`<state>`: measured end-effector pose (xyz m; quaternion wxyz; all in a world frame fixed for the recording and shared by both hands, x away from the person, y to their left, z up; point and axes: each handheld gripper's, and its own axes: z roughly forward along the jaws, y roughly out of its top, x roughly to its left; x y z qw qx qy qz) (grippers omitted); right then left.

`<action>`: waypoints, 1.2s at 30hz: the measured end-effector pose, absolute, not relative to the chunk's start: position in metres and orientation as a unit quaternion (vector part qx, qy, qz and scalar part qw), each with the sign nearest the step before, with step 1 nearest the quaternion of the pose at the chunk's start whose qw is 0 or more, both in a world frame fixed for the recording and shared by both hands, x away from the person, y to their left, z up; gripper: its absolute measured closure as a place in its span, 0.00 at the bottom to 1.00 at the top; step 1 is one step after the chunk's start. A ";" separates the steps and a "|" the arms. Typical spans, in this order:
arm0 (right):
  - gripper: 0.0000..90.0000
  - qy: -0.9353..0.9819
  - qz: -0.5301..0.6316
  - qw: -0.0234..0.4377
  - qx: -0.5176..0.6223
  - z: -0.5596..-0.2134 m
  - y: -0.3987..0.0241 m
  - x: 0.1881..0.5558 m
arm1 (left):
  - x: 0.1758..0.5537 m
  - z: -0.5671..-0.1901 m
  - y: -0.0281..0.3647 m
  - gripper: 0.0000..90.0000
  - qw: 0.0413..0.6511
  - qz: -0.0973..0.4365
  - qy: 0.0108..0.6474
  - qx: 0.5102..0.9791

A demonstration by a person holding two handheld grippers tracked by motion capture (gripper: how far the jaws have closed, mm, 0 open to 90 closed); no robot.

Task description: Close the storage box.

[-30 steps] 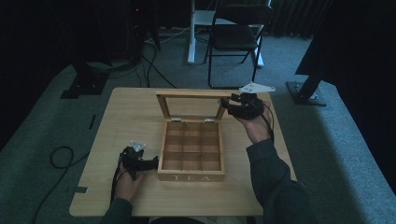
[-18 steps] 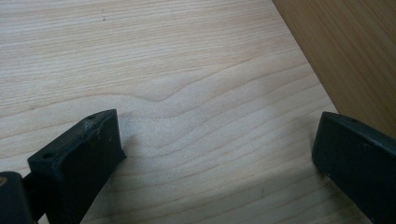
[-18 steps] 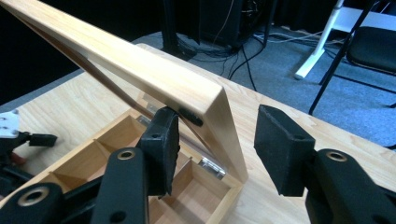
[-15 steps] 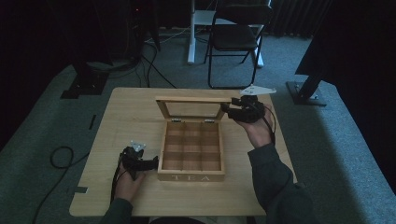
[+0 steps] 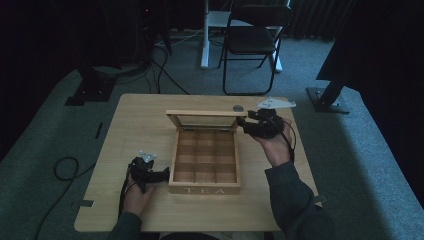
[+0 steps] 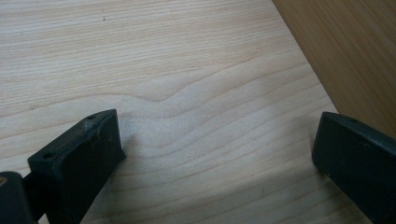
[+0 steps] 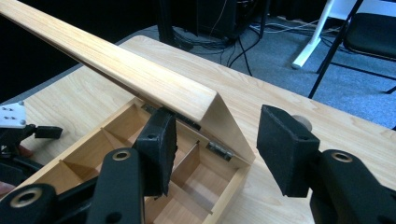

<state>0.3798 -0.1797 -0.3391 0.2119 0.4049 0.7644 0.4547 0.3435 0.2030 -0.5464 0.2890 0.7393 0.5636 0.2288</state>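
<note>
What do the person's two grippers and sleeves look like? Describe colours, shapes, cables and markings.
Both grippers, left gripper and right gripper, are black, each with two blocky flat-faced jaws. The right one carries a pale three-cornered plate on top. A dark cable trails from the left. The sleeve is dark grey-green.

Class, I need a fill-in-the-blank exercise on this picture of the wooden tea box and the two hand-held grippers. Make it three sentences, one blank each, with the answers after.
1. The word on the front of the wooden box reads ____.
2. The lid of the box is ____, so the compartments show.
3. The left gripper rests on the ____ beside the box, while the right gripper sits at the lid's corner.

Missing words: TEA; open; table
</note>
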 end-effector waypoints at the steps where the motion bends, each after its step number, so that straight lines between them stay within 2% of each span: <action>1: 0.52 0.764 0.455 0.211 0.405 -0.340 -0.180 0.379 | 0.343 -0.546 0.203 0.02 0.289 0.229 0.564 0.739; 10: 0.52 0.766 0.452 0.222 0.400 -0.347 -0.179 0.366 | 0.343 -0.546 0.203 0.02 0.289 0.229 0.563 0.740; 24: 0.52 0.771 0.453 0.212 0.395 -0.363 -0.176 0.350 | 0.344 -0.546 0.203 0.02 0.288 0.229 0.563 0.740; 36: 0.52 0.778 0.439 0.231 0.385 -0.373 -0.174 0.334 | 0.344 -0.546 0.203 0.02 0.289 0.230 0.563 0.739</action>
